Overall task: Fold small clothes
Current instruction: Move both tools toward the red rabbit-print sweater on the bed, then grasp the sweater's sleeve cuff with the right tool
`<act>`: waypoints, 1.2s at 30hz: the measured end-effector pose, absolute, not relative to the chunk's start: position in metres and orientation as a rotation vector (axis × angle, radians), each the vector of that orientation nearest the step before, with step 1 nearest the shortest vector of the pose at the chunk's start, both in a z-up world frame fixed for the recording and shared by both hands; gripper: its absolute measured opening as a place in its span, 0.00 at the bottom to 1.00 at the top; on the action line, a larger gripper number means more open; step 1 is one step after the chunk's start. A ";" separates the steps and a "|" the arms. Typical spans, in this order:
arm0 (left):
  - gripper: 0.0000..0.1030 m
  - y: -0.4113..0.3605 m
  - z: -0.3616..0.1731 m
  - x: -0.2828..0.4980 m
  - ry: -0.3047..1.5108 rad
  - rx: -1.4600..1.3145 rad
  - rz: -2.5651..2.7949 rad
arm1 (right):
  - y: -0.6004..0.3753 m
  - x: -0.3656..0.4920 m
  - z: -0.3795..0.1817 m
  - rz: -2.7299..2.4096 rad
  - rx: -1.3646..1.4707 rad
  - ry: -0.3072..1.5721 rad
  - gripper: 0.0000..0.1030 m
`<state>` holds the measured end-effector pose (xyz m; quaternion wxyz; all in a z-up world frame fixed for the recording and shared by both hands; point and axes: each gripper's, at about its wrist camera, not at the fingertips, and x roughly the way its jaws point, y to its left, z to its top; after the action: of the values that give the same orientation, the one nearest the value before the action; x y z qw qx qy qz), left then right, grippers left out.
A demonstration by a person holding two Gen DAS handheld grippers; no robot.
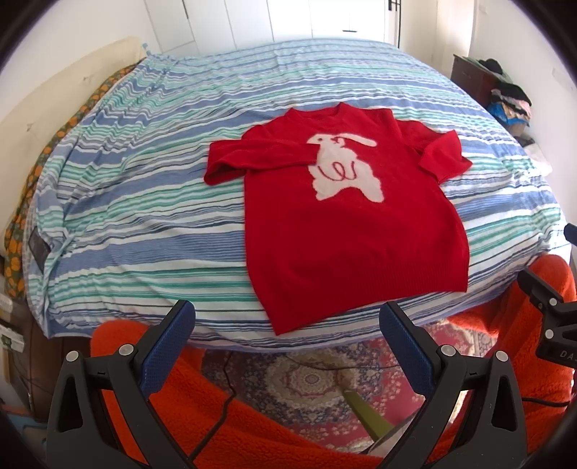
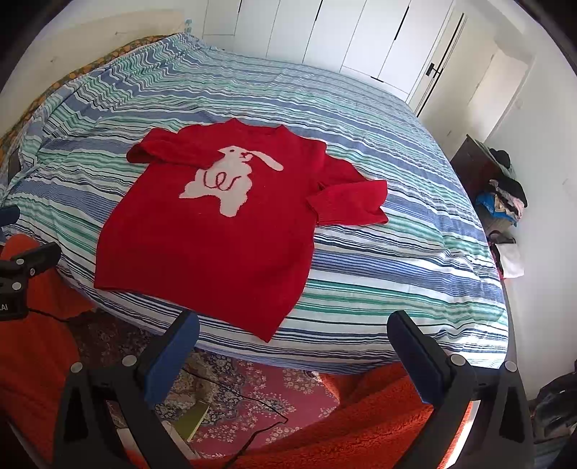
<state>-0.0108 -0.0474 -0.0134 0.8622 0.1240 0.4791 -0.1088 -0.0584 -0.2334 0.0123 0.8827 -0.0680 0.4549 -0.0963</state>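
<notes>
A small red sweater (image 1: 346, 231) with a white rabbit on its chest lies flat, face up, on the striped bed (image 1: 144, 202), hem at the near edge. Its left sleeve (image 1: 252, 158) is folded across the chest; its right sleeve (image 1: 440, 151) bends outward. The sweater also shows in the right wrist view (image 2: 216, 238). My left gripper (image 1: 286, 317) is open and empty, held off the bed's near edge, just short of the hem. My right gripper (image 2: 292, 328) is open and empty, also short of the near edge.
The bed (image 2: 396, 252) has a blue, green and white striped cover. Below the near edge are a patterned rug (image 1: 317, 382) and an orange fleece (image 1: 202, 418). A dark cabinet with piled clothes (image 2: 501, 191) stands at the right wall. White wardrobe doors (image 2: 342, 32) are behind.
</notes>
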 end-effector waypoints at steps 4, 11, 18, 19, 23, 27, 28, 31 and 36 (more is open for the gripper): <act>0.99 -0.049 -0.014 -0.010 1.011 0.267 -0.230 | -0.234 -0.060 0.012 -0.176 -0.117 0.935 1.00; 0.99 -0.051 -0.014 -0.010 1.006 0.273 -0.243 | -0.277 -0.047 0.030 -0.012 0.043 0.742 1.00; 0.99 -0.045 -0.013 -0.011 1.006 0.255 -0.223 | -0.366 0.091 -0.042 -0.062 -0.115 0.868 0.67; 0.99 -0.044 -0.013 -0.011 1.008 0.252 -0.215 | -0.364 0.109 -0.055 -0.021 -0.128 0.890 0.67; 0.99 -0.038 -0.015 -0.009 1.023 0.252 -0.178 | -0.347 0.162 -0.105 0.080 -0.161 0.957 0.67; 0.99 -0.037 -0.016 -0.006 1.032 0.268 -0.150 | -0.364 0.195 -0.139 0.053 -0.054 1.021 0.31; 0.99 -0.037 -0.015 -0.007 1.029 0.273 -0.144 | -0.375 0.195 -0.135 0.033 -0.005 1.004 0.11; 0.99 -0.038 -0.018 -0.006 1.037 0.281 -0.136 | -0.427 0.170 -0.100 -0.052 0.182 0.890 0.11; 0.99 -0.055 -0.026 0.000 1.078 0.306 -0.185 | -0.547 0.115 -0.052 -0.264 0.337 0.787 0.11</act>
<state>0.0003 -0.0553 -0.0260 0.8432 0.1447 0.5103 -0.0875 0.1147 -0.5471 -0.0522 0.9013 0.1630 0.3804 -0.1278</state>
